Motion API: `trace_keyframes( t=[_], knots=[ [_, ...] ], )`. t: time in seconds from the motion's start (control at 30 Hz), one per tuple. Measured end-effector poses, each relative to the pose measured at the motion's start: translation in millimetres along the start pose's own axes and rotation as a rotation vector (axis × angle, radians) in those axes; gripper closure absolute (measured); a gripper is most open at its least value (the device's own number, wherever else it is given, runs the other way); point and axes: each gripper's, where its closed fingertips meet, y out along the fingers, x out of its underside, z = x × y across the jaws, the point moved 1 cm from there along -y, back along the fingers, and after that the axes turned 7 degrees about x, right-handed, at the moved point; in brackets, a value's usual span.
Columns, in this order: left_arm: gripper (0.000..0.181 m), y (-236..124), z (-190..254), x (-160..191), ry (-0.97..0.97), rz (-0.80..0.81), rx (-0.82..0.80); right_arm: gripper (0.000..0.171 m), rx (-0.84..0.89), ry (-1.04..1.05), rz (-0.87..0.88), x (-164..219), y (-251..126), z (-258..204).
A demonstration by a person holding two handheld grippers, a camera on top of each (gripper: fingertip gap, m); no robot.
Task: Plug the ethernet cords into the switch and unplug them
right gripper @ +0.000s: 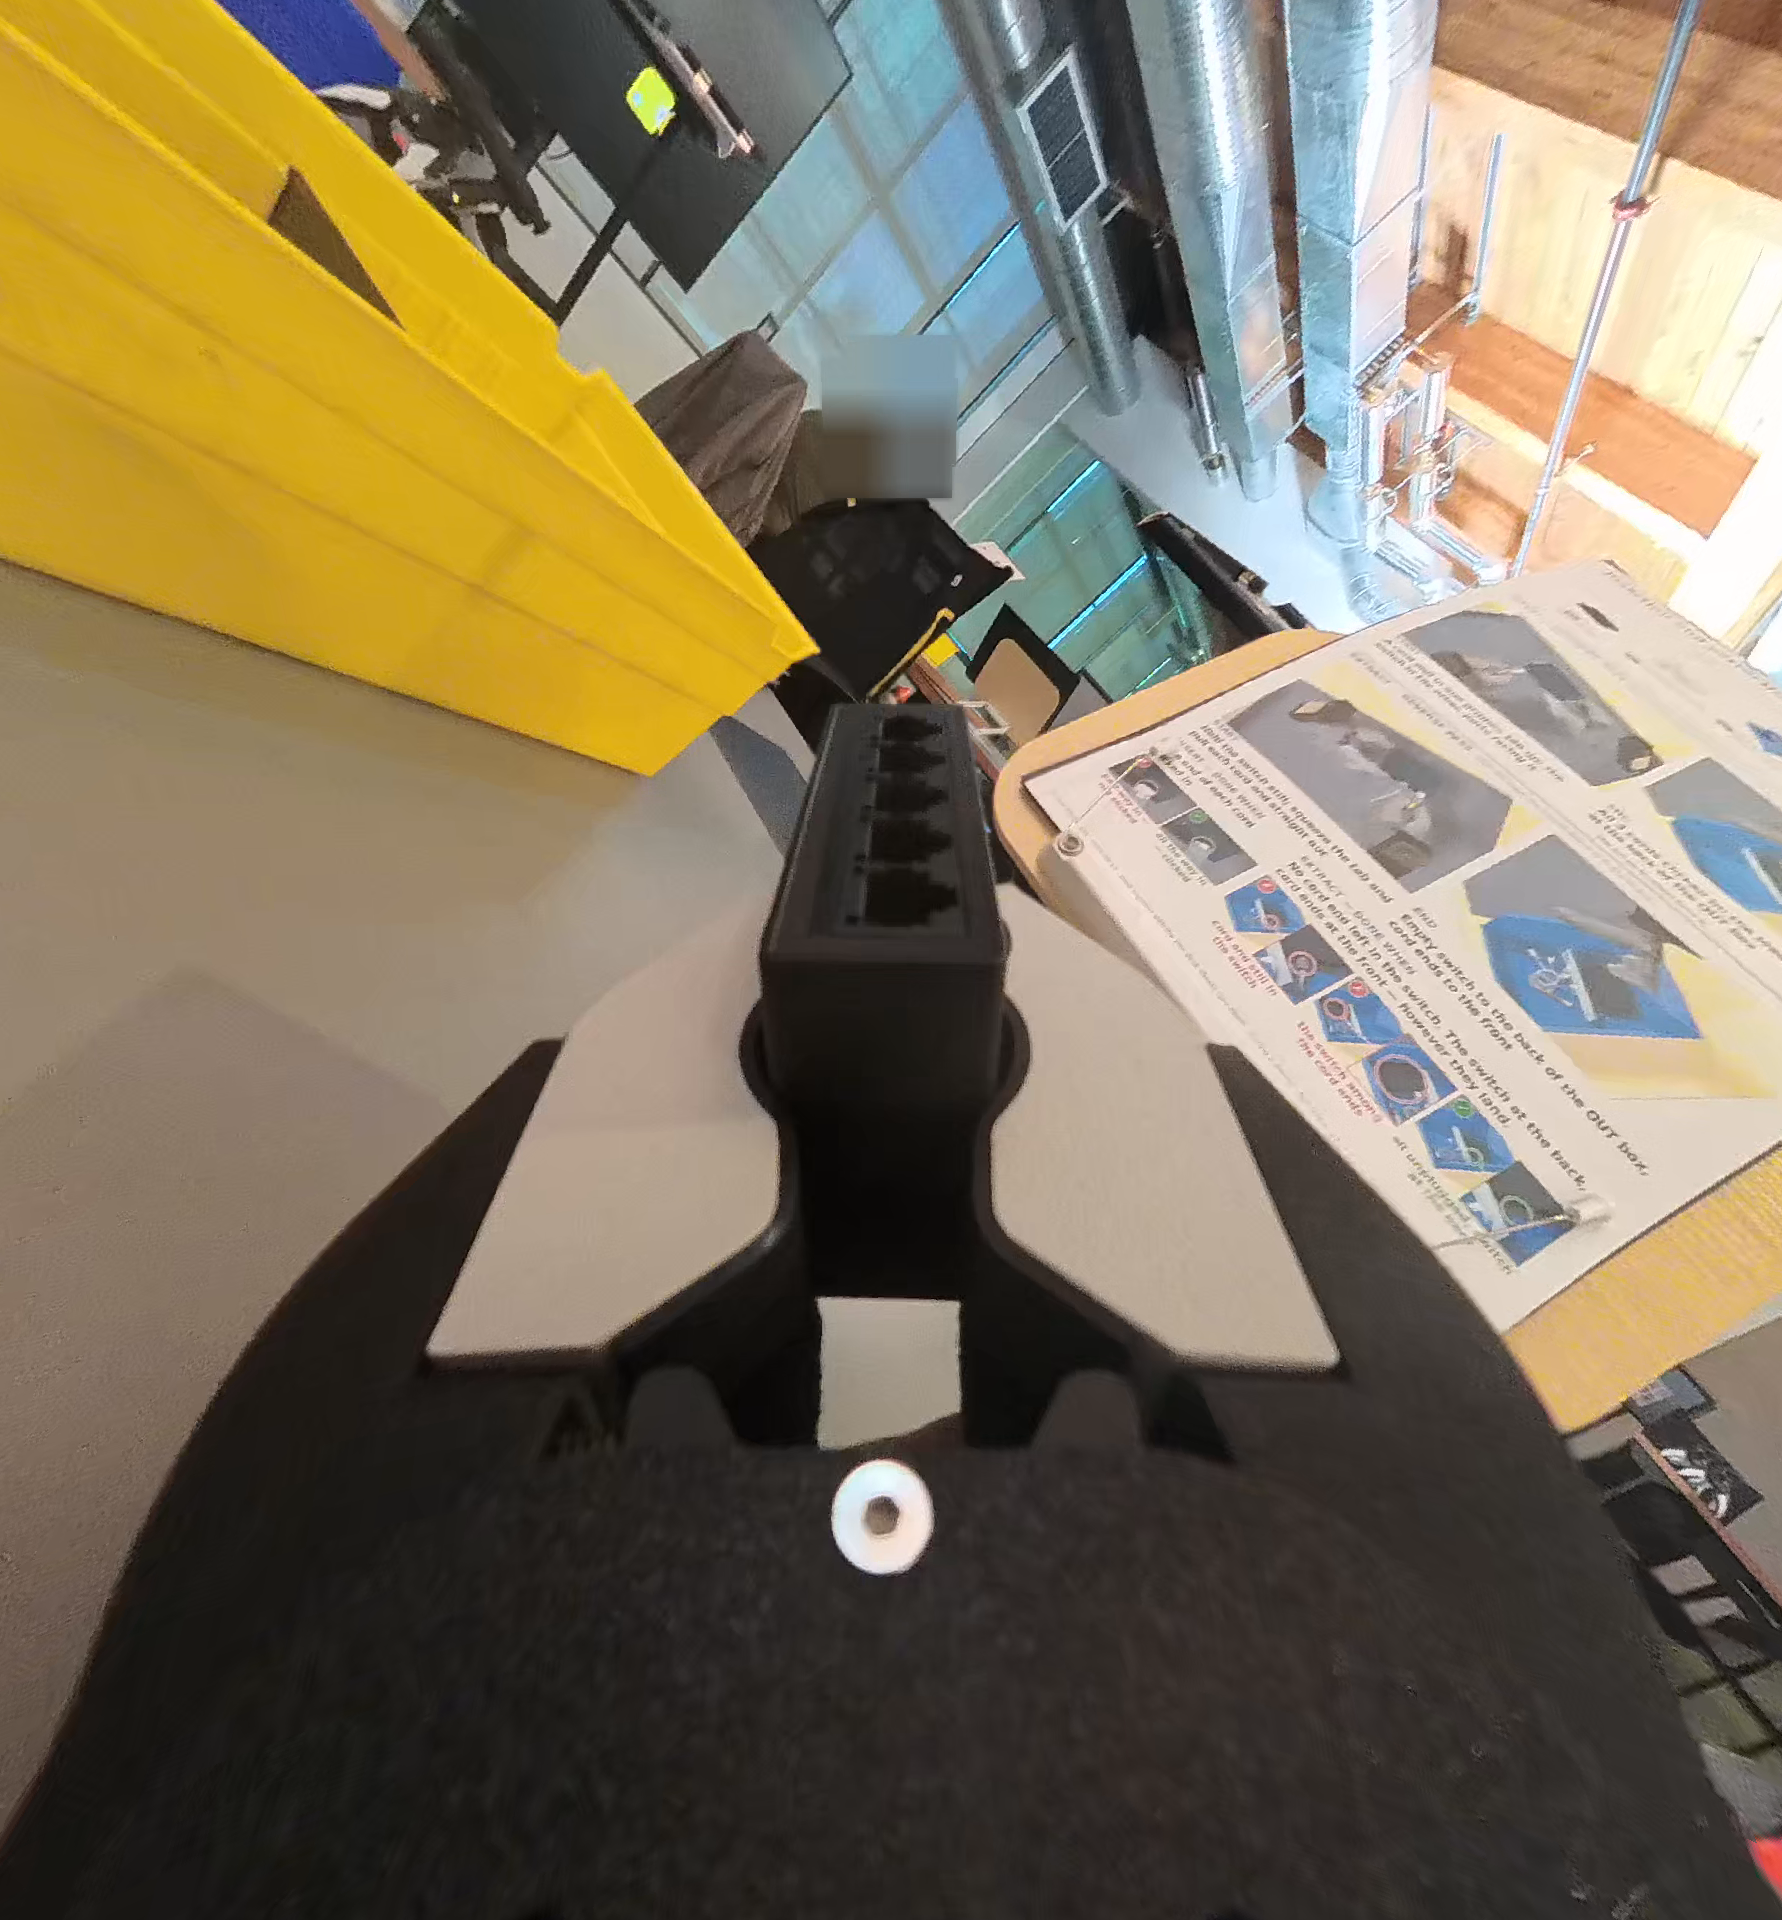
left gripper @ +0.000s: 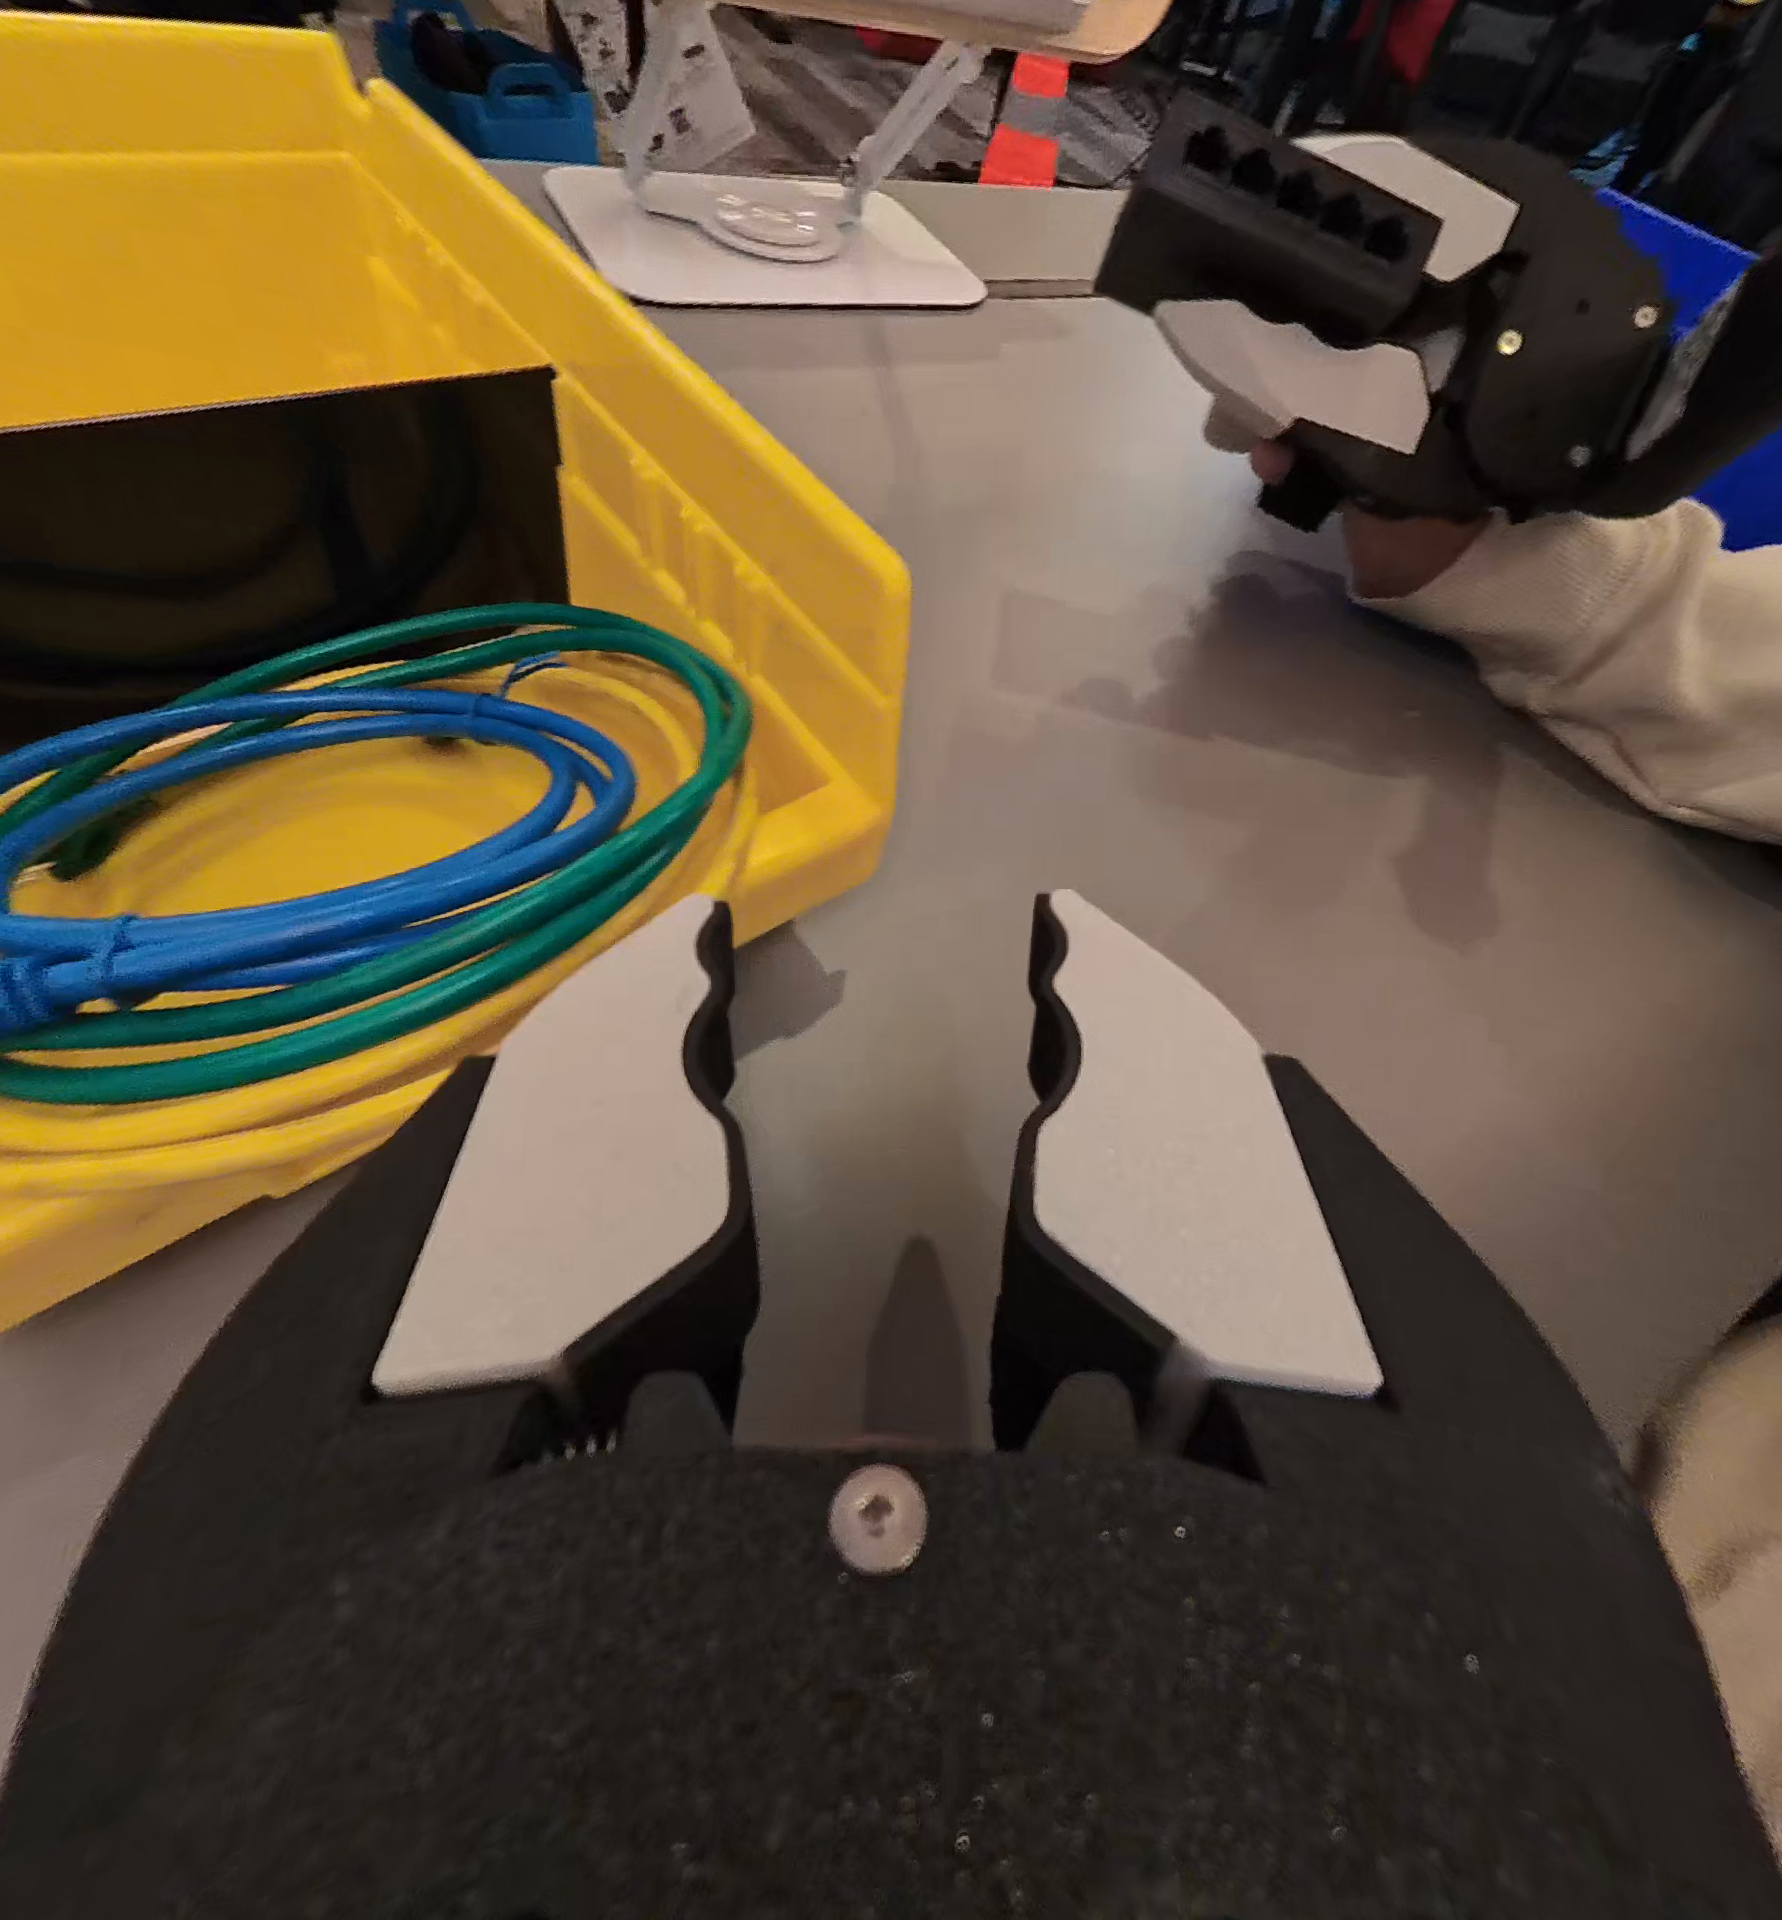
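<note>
My left gripper (left gripper: pixel 882 935) is open and empty, low over the grey table just right of the yellow bin's front corner. A coiled blue ethernet cord (left gripper: pixel 274 831) and a coiled green ethernet cord (left gripper: pixel 513 966) lie in the yellow bin (left gripper: pixel 721 499), left of my left gripper. My right gripper (right gripper: pixel 882 997) is shut on the black switch (right gripper: pixel 882 873), rolled on its side, with the row of empty ports in view. In the left wrist view the right gripper (left gripper: pixel 1313 301) holds the switch (left gripper: pixel 1271 229) in the air at the upper right, ports facing left.
A black box (left gripper: pixel 243 520) sits in the back of the yellow bin. A white stand base (left gripper: pixel 762 249) stands at the table's far edge. A board with an instruction sheet (right gripper: pixel 1438 935) is beyond the switch. A blue bin (left gripper: pixel 1718 312) is at the right. A cream sleeve (left gripper: pixel 1645 675) crosses the table.
</note>
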Motion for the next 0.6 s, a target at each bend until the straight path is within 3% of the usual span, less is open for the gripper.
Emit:
trace_keyframes(
  t=[0.6],
  knots=[
    [0.133,-2,-9,-3,-0.088,-0.018,0.001,0.139,-0.053,-0.037,0.01,2,2,-13]
  ],
)
